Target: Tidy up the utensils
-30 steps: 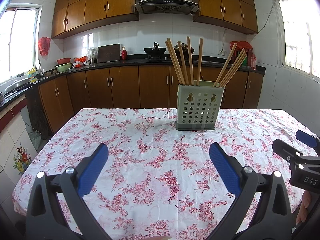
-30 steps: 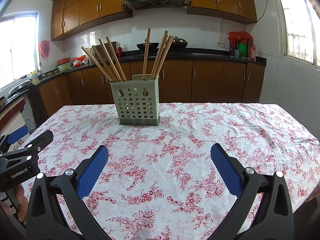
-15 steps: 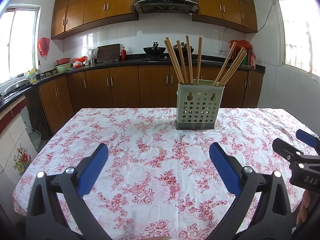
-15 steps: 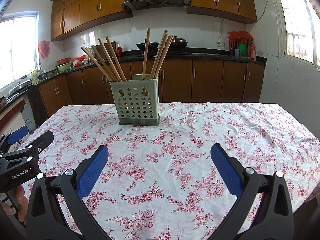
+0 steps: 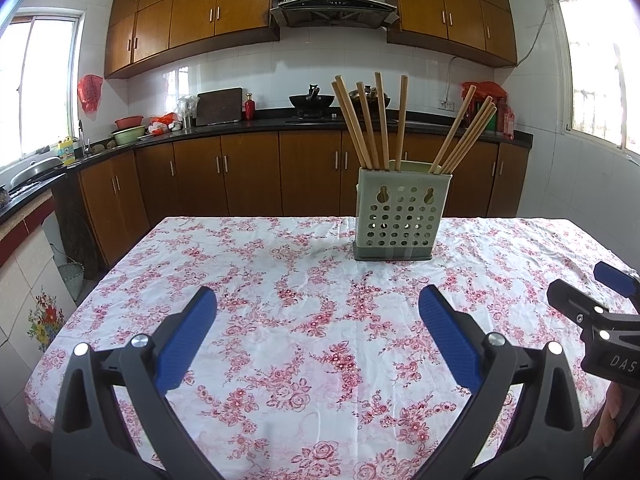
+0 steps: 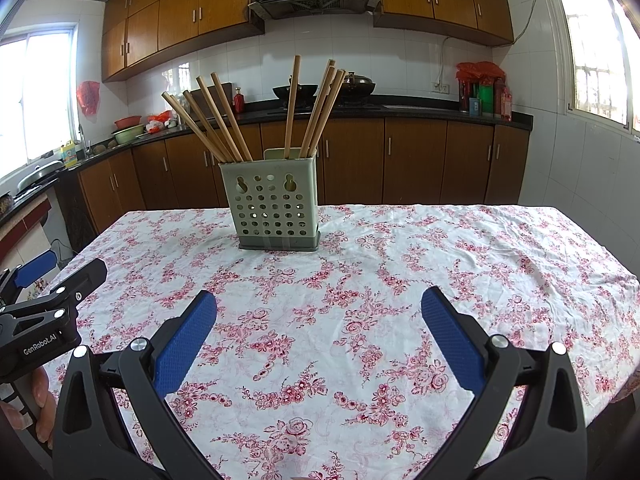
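Observation:
A pale green perforated utensil holder (image 5: 396, 216) stands upright on the floral tablecloth (image 5: 280, 320), far side of the table; it also shows in the right wrist view (image 6: 276, 204). Several wooden chopsticks (image 5: 372, 120) stand in it, fanned out in two bunches, also seen in the right wrist view (image 6: 216, 116). My left gripper (image 5: 318, 332) is open and empty, well short of the holder. My right gripper (image 6: 319, 332) is open and empty, also short of the holder. Each gripper shows at the edge of the other's view: the right gripper (image 5: 592, 316), the left gripper (image 6: 44, 304).
The table's far edge (image 6: 360, 206) lies just behind the holder. Brown kitchen cabinets (image 5: 240, 176) and a dark counter with pots and bowls run along the back wall. A tiled counter (image 5: 24, 240) stands to the left.
The left wrist view has shifted very slightly, the holder sitting a touch higher in frame. Both grippers stay open and nothing on the table has moved.

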A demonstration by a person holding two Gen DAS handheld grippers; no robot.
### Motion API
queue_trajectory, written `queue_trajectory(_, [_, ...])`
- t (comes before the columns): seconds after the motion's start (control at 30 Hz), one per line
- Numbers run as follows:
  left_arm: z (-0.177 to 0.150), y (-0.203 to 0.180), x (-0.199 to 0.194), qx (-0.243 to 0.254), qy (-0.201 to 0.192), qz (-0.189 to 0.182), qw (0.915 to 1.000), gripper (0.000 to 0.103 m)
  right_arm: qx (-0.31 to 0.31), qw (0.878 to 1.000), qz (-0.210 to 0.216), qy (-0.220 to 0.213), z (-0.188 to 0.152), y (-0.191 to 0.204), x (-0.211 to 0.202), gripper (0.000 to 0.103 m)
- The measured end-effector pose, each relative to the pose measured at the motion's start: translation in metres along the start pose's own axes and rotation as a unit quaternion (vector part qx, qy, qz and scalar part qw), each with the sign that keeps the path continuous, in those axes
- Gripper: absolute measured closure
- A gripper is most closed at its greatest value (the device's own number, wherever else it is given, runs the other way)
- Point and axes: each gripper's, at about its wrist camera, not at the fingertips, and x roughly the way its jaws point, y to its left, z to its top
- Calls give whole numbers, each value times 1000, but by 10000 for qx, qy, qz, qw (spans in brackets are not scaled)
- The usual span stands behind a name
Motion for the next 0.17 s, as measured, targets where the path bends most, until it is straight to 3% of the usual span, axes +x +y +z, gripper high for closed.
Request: queue_trajectory(0.17, [0,0,0,13,-1,-5,10000,4,14,10000,-4,4,-1,0,0,2])
